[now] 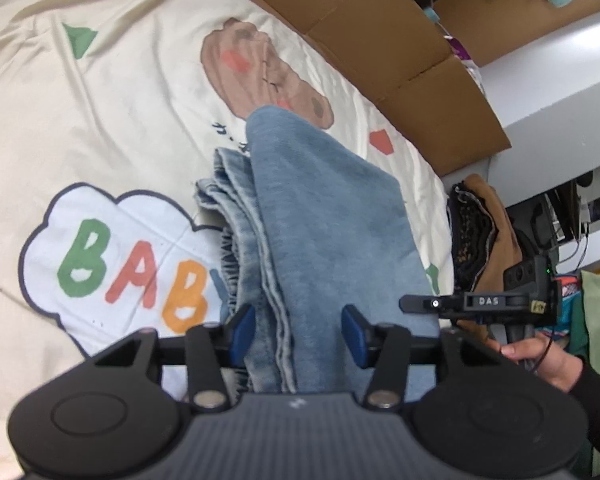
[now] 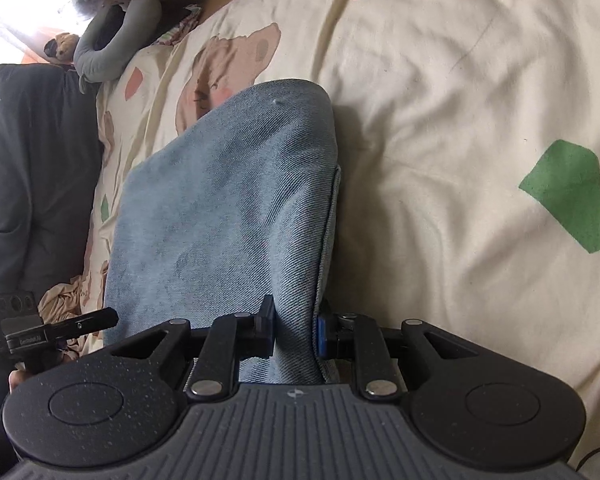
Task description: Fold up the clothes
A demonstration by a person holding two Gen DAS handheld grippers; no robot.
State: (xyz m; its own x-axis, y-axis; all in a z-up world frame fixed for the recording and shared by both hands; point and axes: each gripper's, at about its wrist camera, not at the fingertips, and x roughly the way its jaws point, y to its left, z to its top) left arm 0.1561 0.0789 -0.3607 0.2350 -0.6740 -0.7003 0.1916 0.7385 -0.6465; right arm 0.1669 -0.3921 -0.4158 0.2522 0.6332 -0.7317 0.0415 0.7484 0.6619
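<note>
The bedsheet (image 1: 100,100) carries a white cloud patch (image 1: 112,256), left of the left gripper's fingers, printed with coloured capitals "BAB"; a further letter is covered by the jeans (image 1: 324,216). Beyond the fingers, small dark characters on the sheet are unreadable. Right of the fingers, the right gripper (image 1: 414,303) bears a label reading "DAS". In the right wrist view, the left gripper (image 2: 104,316) bears a blurred label, possibly "GenRobot.AI".
</note>
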